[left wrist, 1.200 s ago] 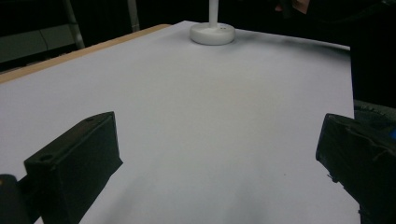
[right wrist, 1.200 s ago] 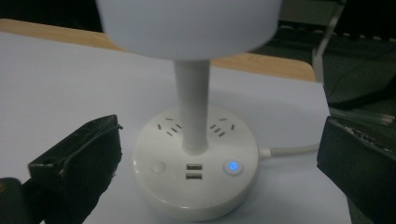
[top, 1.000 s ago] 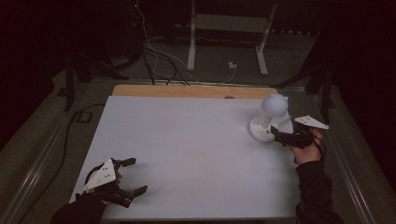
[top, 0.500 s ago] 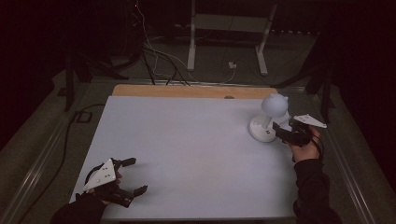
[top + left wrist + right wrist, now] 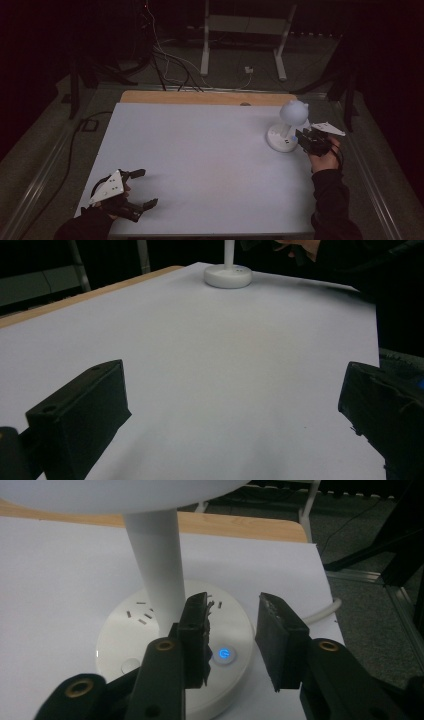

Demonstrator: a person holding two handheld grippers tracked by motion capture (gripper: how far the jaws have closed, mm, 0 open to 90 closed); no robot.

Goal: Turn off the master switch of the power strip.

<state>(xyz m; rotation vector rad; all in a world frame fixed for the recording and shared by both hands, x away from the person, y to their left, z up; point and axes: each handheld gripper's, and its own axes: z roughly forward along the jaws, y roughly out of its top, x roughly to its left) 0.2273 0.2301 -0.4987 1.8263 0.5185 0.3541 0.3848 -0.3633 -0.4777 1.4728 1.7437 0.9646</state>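
Near left corner of the bench [image 5: 200,165]: left gripper [image 5: 141,188] held low over the white top by a dark-sleeved hand [image 5: 107,207], grey three-cornered plate on top. Jaws spread wide, nothing between them. In the left gripper view the left gripper [image 5: 230,410] has its two black jaws standing well apart at either side, with bare white surface between.

Near right edge: the person's right forearm in a dark sleeve [image 5: 332,200] comes in along the bench's right side. Right hand [image 5: 324,156] holds the right gripper [image 5: 301,139], pointed toward the lamp [image 5: 287,125].

Far right part of the bench: white desk lamp, round base flat on the top, upright stem, rounded head above. It stands close to the right edge and somewhat in from the far edge. In the left gripper view the lamp [image 5: 227,275] base sits at the far end of the white surface.

Right gripper view: right gripper [image 5: 232,630] jaws part open, a gap between the pads, gripping nothing. They hang just over the lamp [image 5: 160,580] base, beside the stem. A power button [image 5: 223,654] glowing blue shows on the base below the gap, next to the left jaw. Contact with the base: cannot tell. A white cord [image 5: 325,611] leaves the base at the right edge.

Beyond the far edge: a strip of bare wood [image 5: 207,97], then dark floor with cables [image 5: 170,65] and a white stand [image 5: 245,30].
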